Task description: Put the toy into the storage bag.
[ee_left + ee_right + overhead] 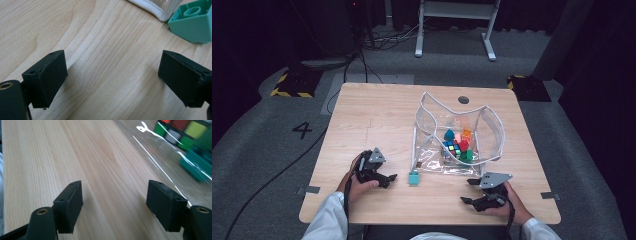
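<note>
A small teal toy brick (413, 177) is seen lying on the wooden table (377, 115), between the two grippers and just in front of the near left corner of a clear plastic pouch (457, 135). In the left gripper view the brick (192, 23) is shown as a blocky piece with a round stud on top and flat, slightly glossy sides; it is cut off by the right edge of that view, and the white-piped hem of the pouch (160, 13) is seen just beside it.

The left gripper (384, 179) is held low over the table with its jaws spread wide and nothing between them; bare wood is seen in the gap. The right gripper (471, 191) is likewise held with its jaws wide apart and empty, near the front right of the pouch.

Inside the pouch a heap of coloured pieces is visible, among them a colour-tiled puzzle cube (452, 148); the other pieces cannot be told apart clearly through the creased, glinting plastic. In the right gripper view the contents are blurred and cropped.

The table is of pale wood with a dark round hole (463, 100) near its far edge. Grey carpet, cables, a number marked on the floor (302, 130) and a white frame (457, 25) are seen behind, in a dim room.
</note>
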The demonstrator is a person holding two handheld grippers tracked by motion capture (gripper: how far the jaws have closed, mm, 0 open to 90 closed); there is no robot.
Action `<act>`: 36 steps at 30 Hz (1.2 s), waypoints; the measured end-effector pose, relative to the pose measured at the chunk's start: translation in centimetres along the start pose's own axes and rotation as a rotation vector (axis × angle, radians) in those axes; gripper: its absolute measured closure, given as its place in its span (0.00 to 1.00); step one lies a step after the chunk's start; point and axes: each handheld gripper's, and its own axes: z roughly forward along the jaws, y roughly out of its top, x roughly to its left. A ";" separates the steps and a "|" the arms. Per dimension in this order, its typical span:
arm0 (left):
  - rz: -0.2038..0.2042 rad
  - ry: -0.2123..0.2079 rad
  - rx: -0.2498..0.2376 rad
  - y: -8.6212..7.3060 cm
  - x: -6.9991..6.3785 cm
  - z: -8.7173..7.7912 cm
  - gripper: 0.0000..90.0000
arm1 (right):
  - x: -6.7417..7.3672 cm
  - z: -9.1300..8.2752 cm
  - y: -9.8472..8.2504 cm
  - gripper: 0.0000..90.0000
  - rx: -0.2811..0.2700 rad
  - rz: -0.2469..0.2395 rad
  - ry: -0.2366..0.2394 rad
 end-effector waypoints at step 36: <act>-0.005 0.002 0.000 0.0 0.0 0.0 0.10 | 4.9 12.8 11.3 0.23 0.010 -0.041 0.065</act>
